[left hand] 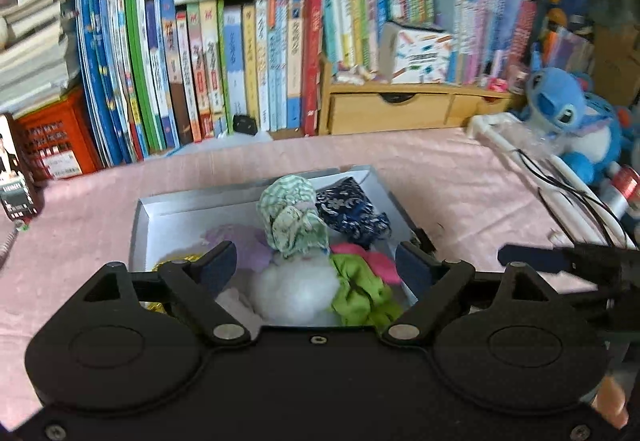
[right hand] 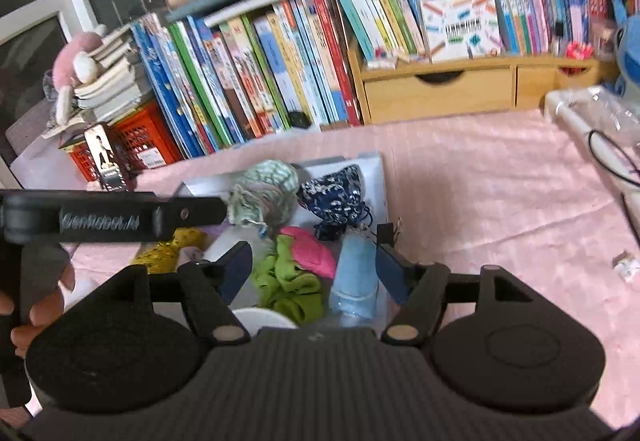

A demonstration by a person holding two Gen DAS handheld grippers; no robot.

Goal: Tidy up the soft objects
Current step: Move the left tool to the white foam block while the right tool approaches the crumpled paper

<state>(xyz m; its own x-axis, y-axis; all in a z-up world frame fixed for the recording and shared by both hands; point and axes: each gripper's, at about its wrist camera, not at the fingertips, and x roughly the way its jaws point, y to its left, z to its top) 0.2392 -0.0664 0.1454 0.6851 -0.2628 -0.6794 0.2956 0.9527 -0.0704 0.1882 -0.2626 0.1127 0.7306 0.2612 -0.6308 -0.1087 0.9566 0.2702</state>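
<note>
- The pink tablecloth (right hand: 500, 193) lies bare across the right half of the right wrist frame, open room up to the white rack (right hand: 576, 113) at the right edge.
- A small scrap (right hand: 626, 265) sits on that cloth at the far right.
- The grey tray (left hand: 148, 225) at centre is crowded; only its upper-left corner shows bare floor.
- The row of books (left hand: 224, 65) and the wooden drawer unit (left hand: 392, 111) wall off the top of both frames.
- Black cables (left hand: 576, 197) and the blue plush toy (left hand: 568, 121) block the right side of the left wrist frame.
</note>
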